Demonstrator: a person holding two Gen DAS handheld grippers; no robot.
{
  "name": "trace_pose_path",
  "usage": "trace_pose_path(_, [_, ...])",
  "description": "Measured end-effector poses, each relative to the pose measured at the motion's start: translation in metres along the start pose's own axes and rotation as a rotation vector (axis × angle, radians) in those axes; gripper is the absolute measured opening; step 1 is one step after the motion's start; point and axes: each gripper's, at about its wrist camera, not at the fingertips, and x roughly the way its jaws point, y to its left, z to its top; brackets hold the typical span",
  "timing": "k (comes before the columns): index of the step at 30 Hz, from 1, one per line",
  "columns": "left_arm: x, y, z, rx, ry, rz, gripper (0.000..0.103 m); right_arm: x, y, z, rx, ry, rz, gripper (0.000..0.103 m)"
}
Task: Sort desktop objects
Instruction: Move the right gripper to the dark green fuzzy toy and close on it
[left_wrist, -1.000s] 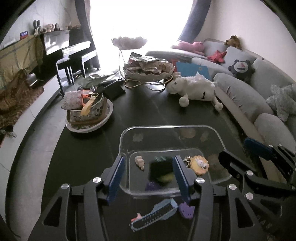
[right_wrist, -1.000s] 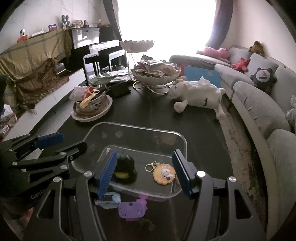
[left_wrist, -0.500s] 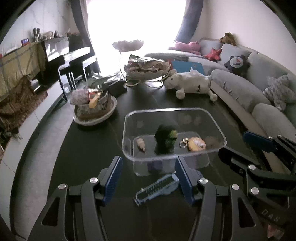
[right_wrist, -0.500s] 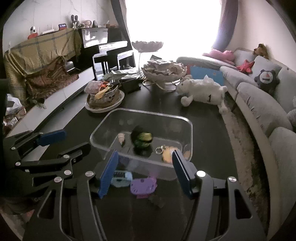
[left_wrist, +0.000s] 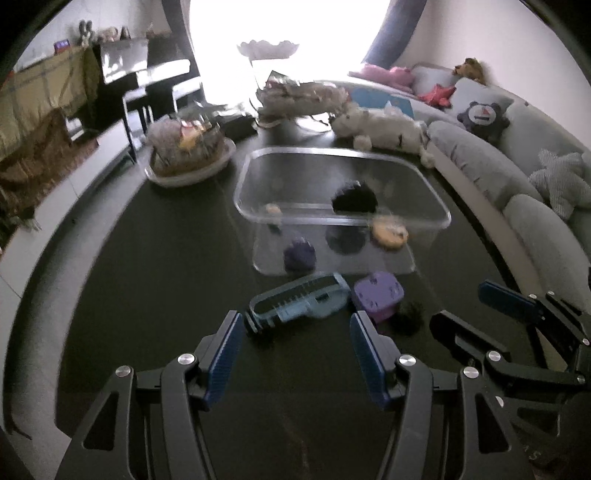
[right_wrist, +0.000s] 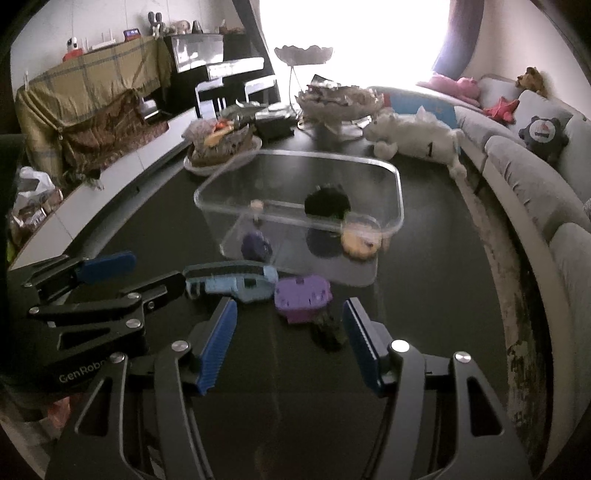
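A long grey sofa (left_wrist: 491, 173) curves down one side of the living room, soft toys scattered along its cushions, while a dark, glossy coffee table (left_wrist: 155, 280) fills the middle of the floor. On the table, a white plush animal (right_wrist: 417, 138) marked with a "1" lies on its side near the sofa edge, beside a tiered stand heaped with wrappers (right_wrist: 338, 99). A round tray of odds and ends (left_wrist: 190, 151) sits towards the piano side.

At the centre stands a clear plastic bin (left_wrist: 343, 177), holding a dark fuzzy ball (left_wrist: 354, 197), a round yellow keychain (left_wrist: 389, 232) and a small pale trinket (left_wrist: 274, 209); a purple shape shows through its near wall, though whether it is an object or a reflection cannot be told.

Just in front of the bin, on the bare tabletop, lie a light-blue comb-like tool (left_wrist: 299, 301), a purple box-shaped toy (left_wrist: 376, 293) touching its end, and a small dark fuzzy item (left_wrist: 408, 314) beside the purple toy.

Both hand-held tongs hover over these loose pieces. The left gripper (left_wrist: 295, 345) is spread, nothing between its blue pads, the blue tool just ahead of it. The right gripper (right_wrist: 290, 338) is likewise spread and empty, the purple toy and dark fuzzy item just beyond its tips.
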Motion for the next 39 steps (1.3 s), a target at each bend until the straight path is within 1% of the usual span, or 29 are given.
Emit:
trace_pose_path(3, [0.009, -0.005, -0.005, 0.009, 0.022, 0.004, 0.056, 0.006, -0.006, -0.009, 0.012, 0.020, -0.005, 0.058])
trace_pose_path(7, [0.013, -0.012, -0.008, 0.037, 0.010, 0.036, 0.056, 0.015, -0.014, -0.013, 0.034, 0.040, 0.005, 0.058])
trace_pose_path(12, [0.024, -0.012, -0.010, 0.014, 0.024, 0.045, 0.056, 0.028, -0.021, -0.016, 0.048, 0.060, 0.018, 0.058])
trace_pose_path(16, [0.037, -0.017, -0.011, 0.025, 0.042, 0.067, 0.056, 0.041, -0.028, -0.019, 0.056, 0.084, 0.024, 0.057])
trace_pose_path(20, [0.052, -0.022, -0.012, 0.016, 0.067, 0.071, 0.056, 0.053, -0.036, -0.023, 0.062, 0.106, 0.034, 0.054])
trace_pose_path(25, [0.068, -0.024, -0.012, 0.001, 0.098, 0.065, 0.056, 0.065, -0.040, -0.024, 0.044, 0.119, 0.025, 0.052])
trace_pose_path(28, [0.074, -0.025, -0.010, 0.000, 0.101, 0.074, 0.056, 0.071, -0.042, -0.021, 0.028, 0.122, 0.019, 0.051])
trace_pose_path(35, [0.085, -0.022, -0.007, -0.014, 0.120, 0.084, 0.056, 0.085, -0.043, -0.017, 0.009, 0.138, 0.037, 0.051])
trace_pose_path(39, [0.087, -0.021, -0.007, -0.012, 0.122, 0.093, 0.056, 0.089, -0.040, -0.016, 0.004, 0.139, 0.047, 0.047])
